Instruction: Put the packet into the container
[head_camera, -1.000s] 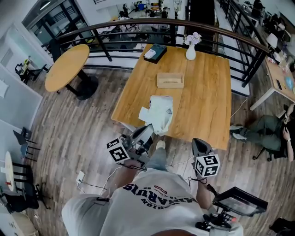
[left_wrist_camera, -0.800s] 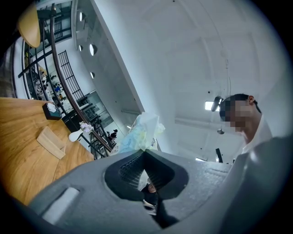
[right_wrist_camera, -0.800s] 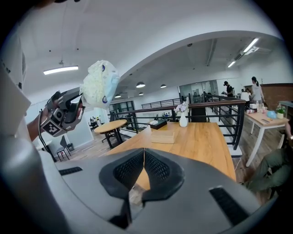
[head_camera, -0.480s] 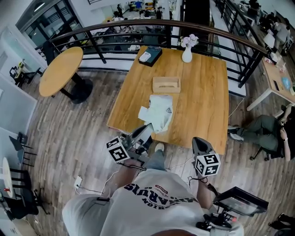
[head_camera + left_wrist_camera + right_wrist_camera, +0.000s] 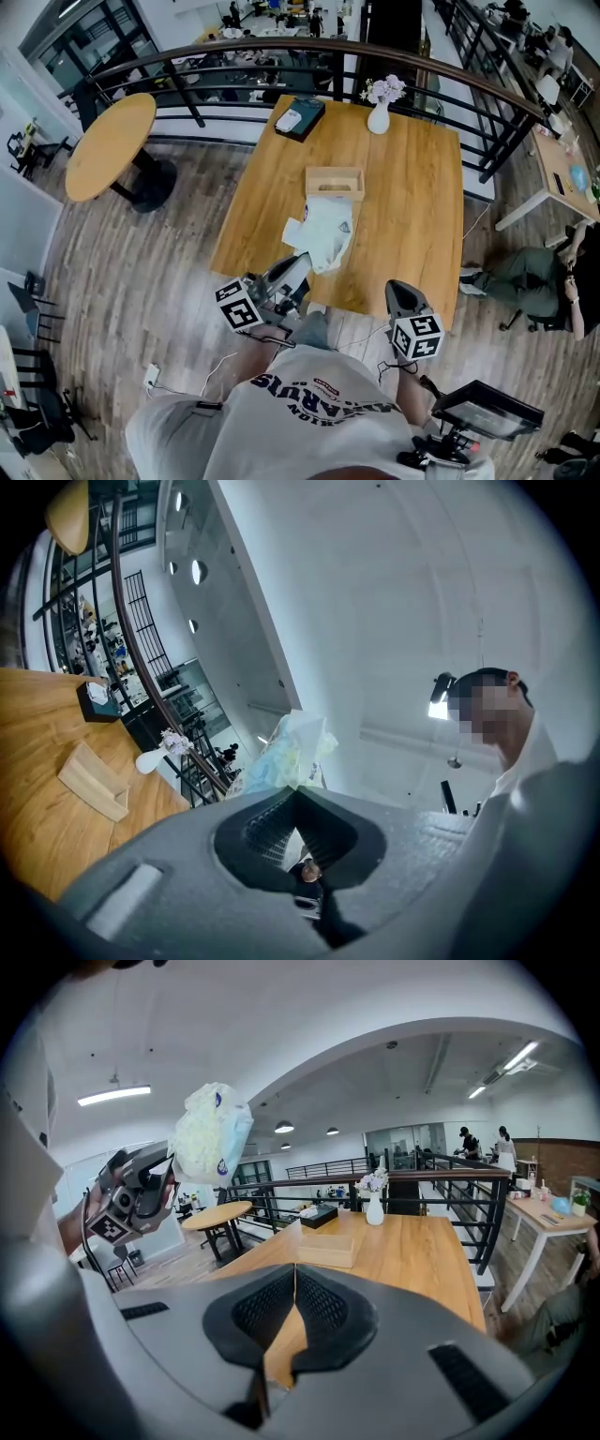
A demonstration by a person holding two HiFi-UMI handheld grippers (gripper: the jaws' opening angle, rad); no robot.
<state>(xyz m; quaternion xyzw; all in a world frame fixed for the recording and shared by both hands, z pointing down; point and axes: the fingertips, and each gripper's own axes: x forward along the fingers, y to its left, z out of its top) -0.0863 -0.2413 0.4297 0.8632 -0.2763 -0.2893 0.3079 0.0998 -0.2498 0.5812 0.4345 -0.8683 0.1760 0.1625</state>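
Light: bright and even; ceiling strips [image 5: 114, 1095] overhead; a lamp [image 5: 441, 697] glares in my left gripper view;
Shadows: faint; tabletop [image 5: 412, 216] evenly lit;
Edges: my gripper views bulge; corners black;
Focus: head view sharp throughout

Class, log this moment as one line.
left gripper: shut on white crinkly plastic packet | right gripper: shut, empty | open light-wood box: on wooden table, packet not inside

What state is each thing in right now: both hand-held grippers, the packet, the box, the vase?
Left hand-held gripper: shut on the packet.
Right hand-held gripper: shut, nothing in it.
Packet: pinched at one end, held in the air.
Wooden box: on the table, open at the top.
Vase: upright, flowers in it.
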